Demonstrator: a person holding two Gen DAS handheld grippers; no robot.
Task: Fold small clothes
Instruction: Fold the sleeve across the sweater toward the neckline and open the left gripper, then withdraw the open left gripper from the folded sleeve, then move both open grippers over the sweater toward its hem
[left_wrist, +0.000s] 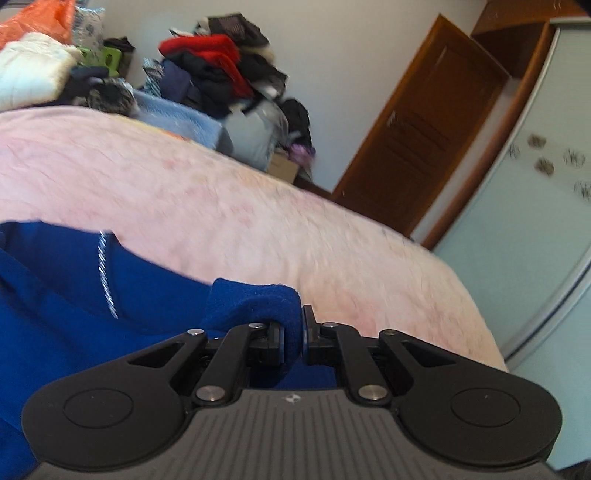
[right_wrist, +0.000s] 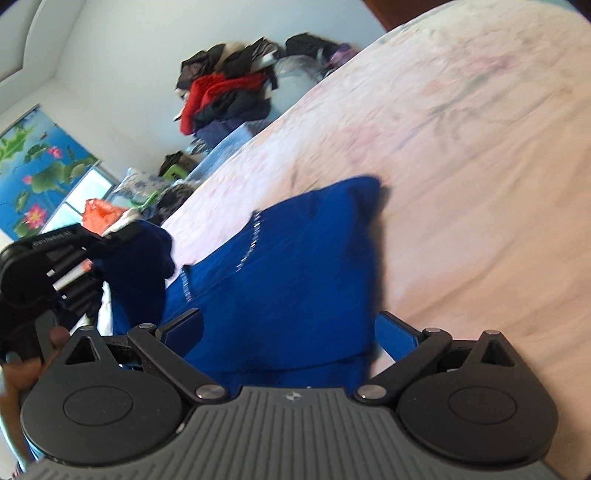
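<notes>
Jaws: left gripper (left_wrist: 293, 332) pinches the soft, light blue garment's (right_wrist: 295, 273) bunched edge; right gripper (right_wrist: 290, 332) gapes wide around cloth, better gripping the free corner at 1 o'clock.

Both the left gripper (left_wrist: 293, 338) and right gripper (right_wrist: 290, 328) have matte black linkage arms with silver pivot screws, round black side discs, and a ribbed grey base bearing a small white logo; the right's pads (right_wrist: 397, 338) are blue
</notes>
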